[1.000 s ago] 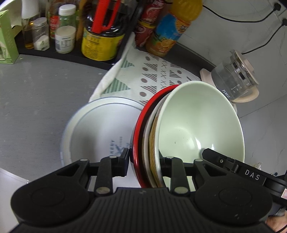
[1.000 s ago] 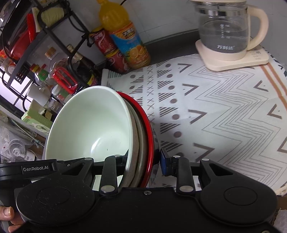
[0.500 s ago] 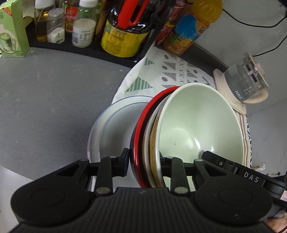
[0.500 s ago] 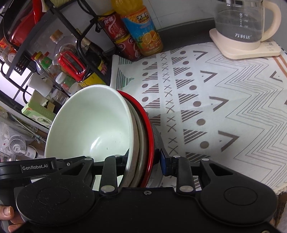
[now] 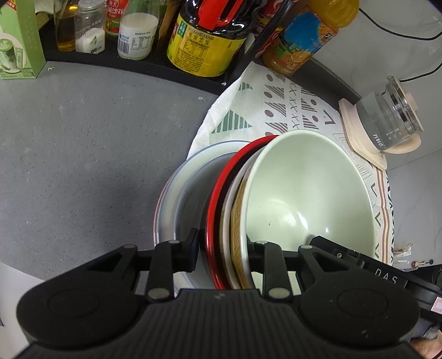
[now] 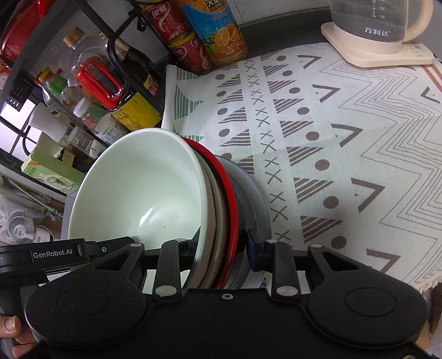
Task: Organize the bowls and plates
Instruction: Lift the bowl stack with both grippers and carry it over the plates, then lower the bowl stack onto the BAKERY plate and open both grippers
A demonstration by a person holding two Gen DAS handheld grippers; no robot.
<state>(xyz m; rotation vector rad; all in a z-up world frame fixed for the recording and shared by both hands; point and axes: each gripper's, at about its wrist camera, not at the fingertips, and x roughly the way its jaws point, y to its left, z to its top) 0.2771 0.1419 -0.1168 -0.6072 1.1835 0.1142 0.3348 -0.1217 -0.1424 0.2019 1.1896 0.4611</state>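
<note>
A nested stack of bowls hangs tilted between both grippers: a pale green bowl (image 5: 304, 198) (image 6: 138, 187) innermost, tan and white ones behind it, and a red-rimmed black bowl (image 5: 214, 221) (image 6: 232, 198) outermost. My left gripper (image 5: 222, 248) is shut on one side of the stack's rims. My right gripper (image 6: 221, 244) is shut on the opposite side. A grey-blue plate (image 5: 171, 198) (image 6: 259, 198) lies flat right under the stack, at the edge of the patterned cloth (image 6: 345, 138). Whether the stack touches the plate cannot be told.
A black rack holds a dark sauce bottle (image 5: 204, 41), jars, cans and an orange juice bottle (image 5: 301, 41) along the back. A glass kettle (image 5: 386, 124) (image 6: 373, 24) stands on the cloth's far side. A green box (image 5: 19, 41) sits at the far left of the grey counter (image 5: 83, 152).
Both grippers carried the bowl stack sideways and down. The grey-blue plate, earlier off to one side, now lies directly beneath it. The grips did not change.
</note>
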